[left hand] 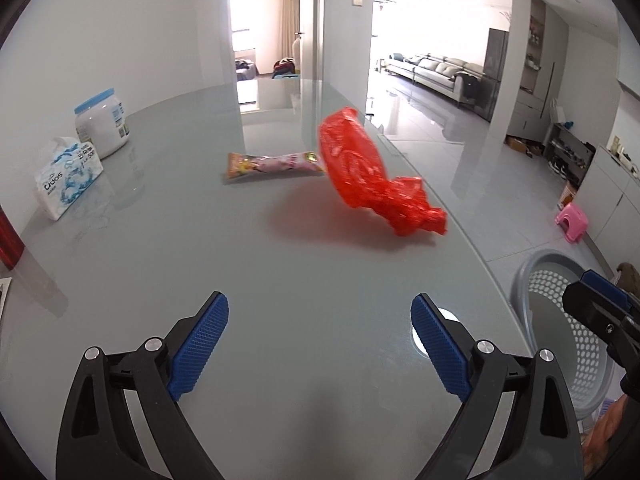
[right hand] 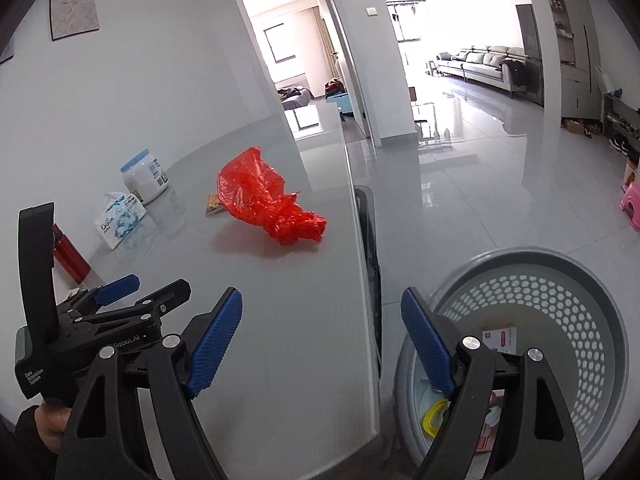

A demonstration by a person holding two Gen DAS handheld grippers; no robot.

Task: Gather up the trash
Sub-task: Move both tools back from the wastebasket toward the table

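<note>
A crumpled red plastic bag (left hand: 372, 176) lies on the grey table (left hand: 280, 272), also in the right wrist view (right hand: 268, 196). A pink snack wrapper (left hand: 276, 165) lies just behind it, mostly hidden in the right wrist view (right hand: 213, 205). A grey perforated basket (right hand: 560, 320) stands on the floor at the table's right edge and holds a box and other trash. My left gripper (left hand: 320, 344) is open and empty over the table, short of the bag. My right gripper (right hand: 322, 340) is open and empty, over the table edge and the basket.
A tissue pack (left hand: 68, 178), a white jar with a blue lid (left hand: 102, 124) and a red bottle (right hand: 70, 254) stand along the table's left side. A pink stool (left hand: 572, 224) is on the floor at the right. A dark chair back (right hand: 370, 240) is by the table edge.
</note>
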